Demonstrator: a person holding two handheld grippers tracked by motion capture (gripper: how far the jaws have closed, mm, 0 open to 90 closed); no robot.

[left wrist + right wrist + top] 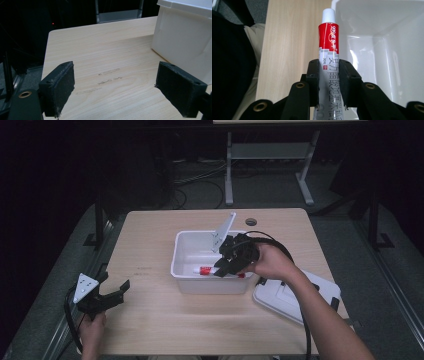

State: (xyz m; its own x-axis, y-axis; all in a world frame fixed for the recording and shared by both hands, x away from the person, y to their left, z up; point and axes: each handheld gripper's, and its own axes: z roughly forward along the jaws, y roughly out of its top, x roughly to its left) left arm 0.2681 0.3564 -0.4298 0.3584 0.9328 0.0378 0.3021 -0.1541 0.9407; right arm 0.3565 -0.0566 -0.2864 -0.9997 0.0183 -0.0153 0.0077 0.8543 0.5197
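A red, white and grey ointment tube (328,37) with a white cap stands between the jaws of my right gripper (329,65), which is shut on its grey lower part. In the high view that right gripper (226,269) hovers over the near rim of the white plastic bin (186,285), the tube (205,270) lying level and pointing left. My left gripper (119,289) rests at the table's near left corner, open with nothing in it. Its black pads (58,85) stand wide apart over bare wood, the bin's side wall (180,42) to their right.
The bin's white lid (287,296) lies on the table at the right, near the front edge. A round cable hole (251,222) sits near the table's far edge. Beyond the table stand a desk frame (267,155) and floor cables.
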